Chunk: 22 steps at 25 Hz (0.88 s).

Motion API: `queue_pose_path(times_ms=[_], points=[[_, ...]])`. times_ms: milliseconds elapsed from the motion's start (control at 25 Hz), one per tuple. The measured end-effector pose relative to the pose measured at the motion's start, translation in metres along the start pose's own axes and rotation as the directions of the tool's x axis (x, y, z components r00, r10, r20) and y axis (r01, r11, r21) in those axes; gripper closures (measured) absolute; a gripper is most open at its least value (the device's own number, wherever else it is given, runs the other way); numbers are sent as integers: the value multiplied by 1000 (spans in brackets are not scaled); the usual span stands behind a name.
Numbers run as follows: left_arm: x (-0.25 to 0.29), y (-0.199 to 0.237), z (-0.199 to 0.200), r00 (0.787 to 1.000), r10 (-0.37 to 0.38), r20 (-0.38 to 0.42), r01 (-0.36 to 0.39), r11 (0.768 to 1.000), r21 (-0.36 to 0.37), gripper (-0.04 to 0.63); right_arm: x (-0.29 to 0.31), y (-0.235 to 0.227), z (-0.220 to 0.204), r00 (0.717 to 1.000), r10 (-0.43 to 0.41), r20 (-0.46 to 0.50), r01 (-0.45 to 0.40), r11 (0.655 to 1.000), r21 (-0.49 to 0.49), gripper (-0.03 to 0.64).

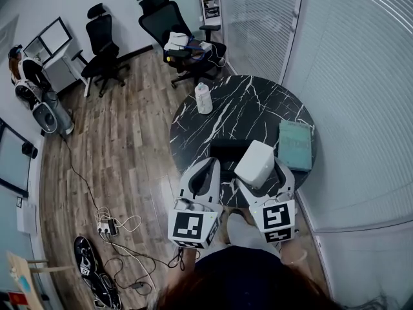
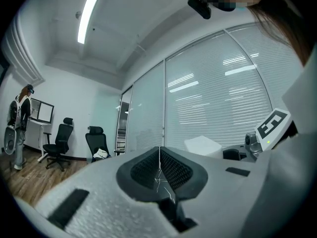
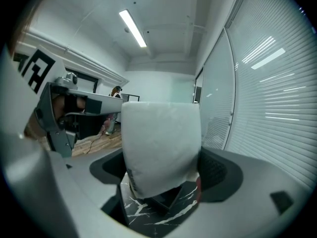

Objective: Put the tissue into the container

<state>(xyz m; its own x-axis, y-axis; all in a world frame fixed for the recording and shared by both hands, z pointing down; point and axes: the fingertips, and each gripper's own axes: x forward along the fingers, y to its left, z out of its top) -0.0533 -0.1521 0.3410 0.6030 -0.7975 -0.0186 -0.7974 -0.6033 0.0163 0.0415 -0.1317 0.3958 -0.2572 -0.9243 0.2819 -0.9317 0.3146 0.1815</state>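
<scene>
A white tissue pack (image 1: 254, 163) is held above the near edge of the round black marble table (image 1: 258, 105), with my right gripper (image 1: 259, 177) shut on it. In the right gripper view the tissue pack (image 3: 161, 148) fills the space between the jaws, tilted, with a dark object and marble showing under it. A low black container (image 1: 228, 150) sits on the table just left of and beyond the pack. My left gripper (image 1: 208, 170) hovers beside it at the table's near edge; its jaws are shut together with nothing between them (image 2: 159, 161).
A teal flat box (image 1: 295, 144) lies at the table's right edge and a white roll (image 1: 203, 99) stands at its far left. Two office chairs (image 1: 175, 32) stand beyond. Cables and a power strip (image 1: 106, 227) lie on the wooden floor. Glass walls with blinds run along the right.
</scene>
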Motion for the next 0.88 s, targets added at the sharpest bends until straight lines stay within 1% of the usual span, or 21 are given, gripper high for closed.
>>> queue_pose_path(times_ms=[640, 880], points=[[46, 25, -3, 999, 34, -11, -34, 999, 1, 565, 54, -12, -17, 995, 77, -67, -80, 996, -45, 195], [62, 32, -5, 999, 44, -15, -44, 999, 2, 565, 74, -17, -24, 989, 103, -108, -114, 989, -95, 195]])
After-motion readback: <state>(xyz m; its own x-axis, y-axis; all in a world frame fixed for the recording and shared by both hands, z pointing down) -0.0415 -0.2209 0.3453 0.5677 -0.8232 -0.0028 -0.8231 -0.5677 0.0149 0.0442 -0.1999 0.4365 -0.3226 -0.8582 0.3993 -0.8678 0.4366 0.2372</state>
